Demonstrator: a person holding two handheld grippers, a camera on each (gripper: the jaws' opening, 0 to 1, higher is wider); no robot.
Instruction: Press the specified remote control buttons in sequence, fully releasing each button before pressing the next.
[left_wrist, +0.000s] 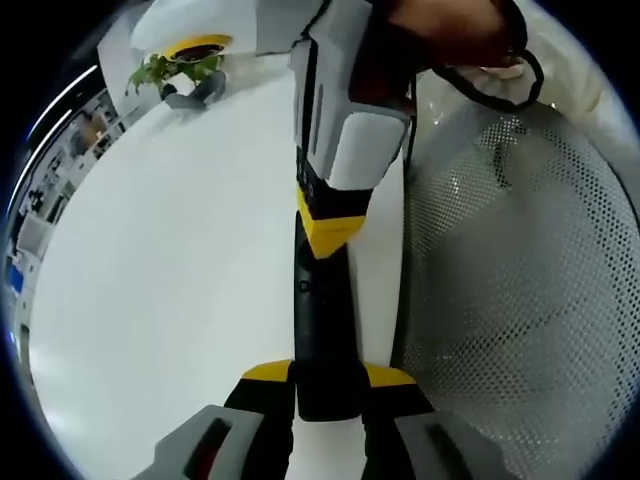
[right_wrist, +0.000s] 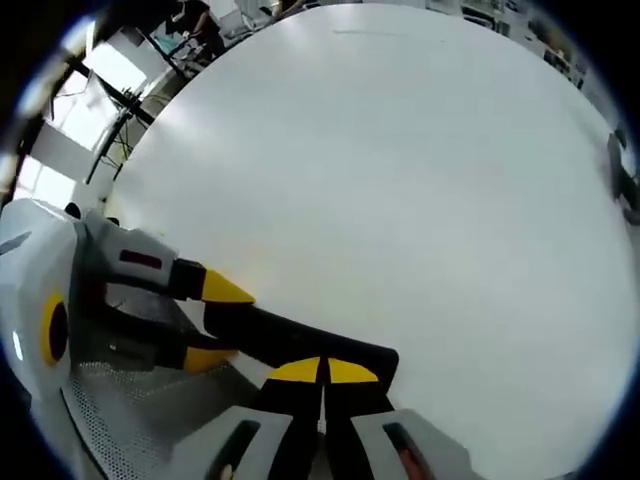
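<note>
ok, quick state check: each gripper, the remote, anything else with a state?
Left gripper: shut on the remote's near end.
Right gripper: jaws together, tips on the remote's top.
Remote: black, held just above the white table.
Mesh basket: beside the remote, contents unclear.
Potted plant: upright, far edge.

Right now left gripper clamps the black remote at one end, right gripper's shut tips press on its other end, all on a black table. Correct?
Not quite: the table is white, not black, as the right gripper view shows. The rest stands: the left gripper clamps one end of the black remote, and the right gripper, tips shut, presses on its other end.
</note>
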